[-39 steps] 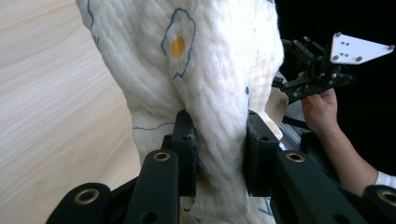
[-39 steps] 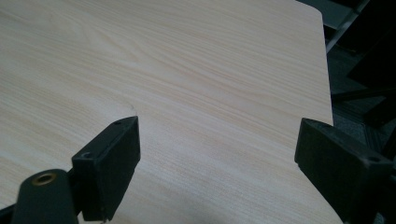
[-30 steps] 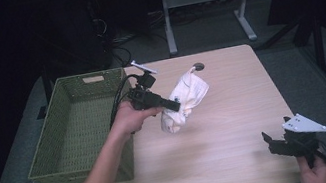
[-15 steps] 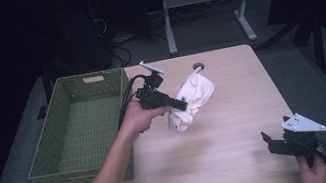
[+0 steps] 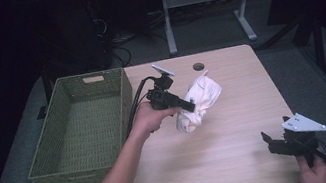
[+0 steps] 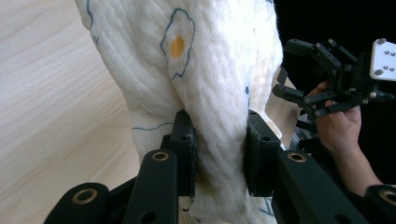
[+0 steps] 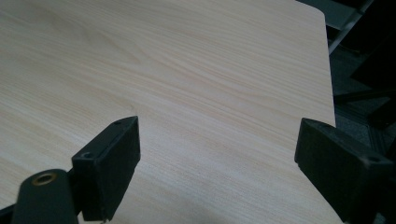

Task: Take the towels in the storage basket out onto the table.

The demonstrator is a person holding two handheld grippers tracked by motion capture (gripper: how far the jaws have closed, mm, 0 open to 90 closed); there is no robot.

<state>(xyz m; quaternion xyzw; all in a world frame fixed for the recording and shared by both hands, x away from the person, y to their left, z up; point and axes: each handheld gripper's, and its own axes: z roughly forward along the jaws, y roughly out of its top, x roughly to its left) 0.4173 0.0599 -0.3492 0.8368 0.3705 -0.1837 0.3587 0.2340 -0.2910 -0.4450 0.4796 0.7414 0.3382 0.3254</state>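
A white cloth [image 5: 199, 101] printed with small fried-egg figures hangs bunched above the middle of the wooden table [image 5: 242, 148]. My left gripper [image 5: 189, 107] is shut on it, the folds squeezed between both pads in the left gripper view, where the cloth [image 6: 201, 79] rises over the jaws. My left gripper [image 6: 218, 158] points to the right across the table. At the table's front right corner my right gripper [image 5: 268, 140] rests low with its jaws wide apart. In its own view my right gripper [image 7: 217, 168] has only bare wood between the fingers.
A green woven basket [image 5: 60, 155] stands empty along the table's left side, close beside my left forearm. A round cable hole [image 5: 198, 67] lies near the far edge. Beyond the table are a metal stand and dark floor.
My left gripper has carried the cloth to the right and a little lower, away from the basket. The right gripper has stayed where it was.
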